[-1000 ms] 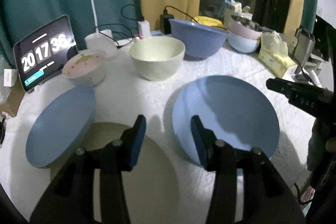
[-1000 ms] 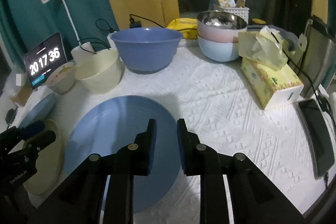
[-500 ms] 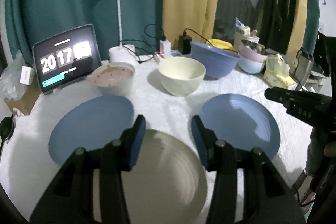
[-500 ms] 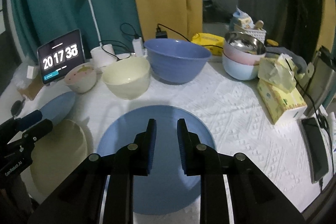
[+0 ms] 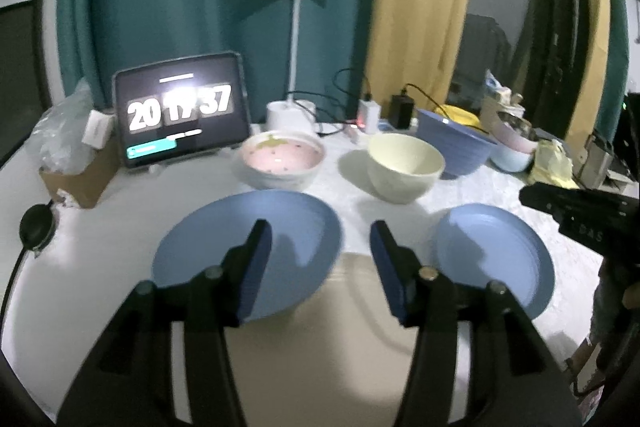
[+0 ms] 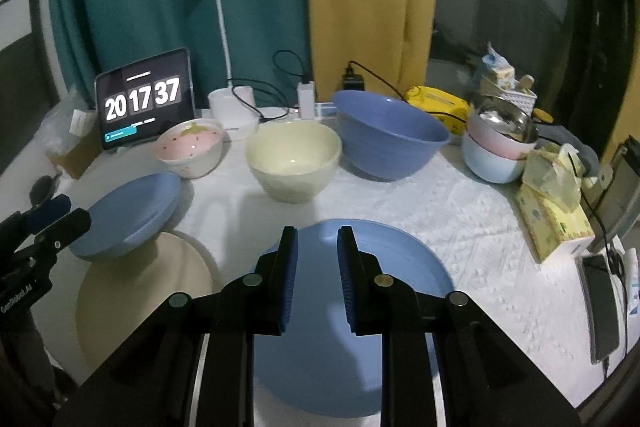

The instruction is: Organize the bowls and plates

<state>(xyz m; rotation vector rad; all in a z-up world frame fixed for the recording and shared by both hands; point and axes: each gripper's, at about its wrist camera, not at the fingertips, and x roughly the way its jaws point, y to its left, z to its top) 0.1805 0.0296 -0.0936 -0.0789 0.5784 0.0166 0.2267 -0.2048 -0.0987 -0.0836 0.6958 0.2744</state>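
on the white-clothed surface [image 6: 420, 211] the bowls stand in a back row: a pink strawberry bowl [image 6: 190, 147] with a greenish smear inside, an empty cream bowl [image 6: 294, 159], an empty large blue bowl [image 6: 386, 137], and a steel bowl [image 6: 506, 123] nested in a pink bowl [image 6: 490, 137] that sits in a pale blue bowl [image 6: 490, 161]. nearer, a blue plate [image 5: 248, 251] rests tilted with its edge on a beige plate [image 5: 320, 339], and a second blue plate [image 6: 340, 327] lies flat, apart from them.

the left gripper [image 5: 320, 239] hangs over the overlapping plates, its fingers apart and just widened, nothing between them. the right gripper [image 6: 314, 247] hovers over the flat blue plate, fingers a narrow gap apart, gripping nothing.

only the right view shows the tissue box [image 6: 556, 223], the phone [image 6: 602, 307] and the nested stack clearly; the left view shows a cardboard box [image 5: 76, 179] more fully.
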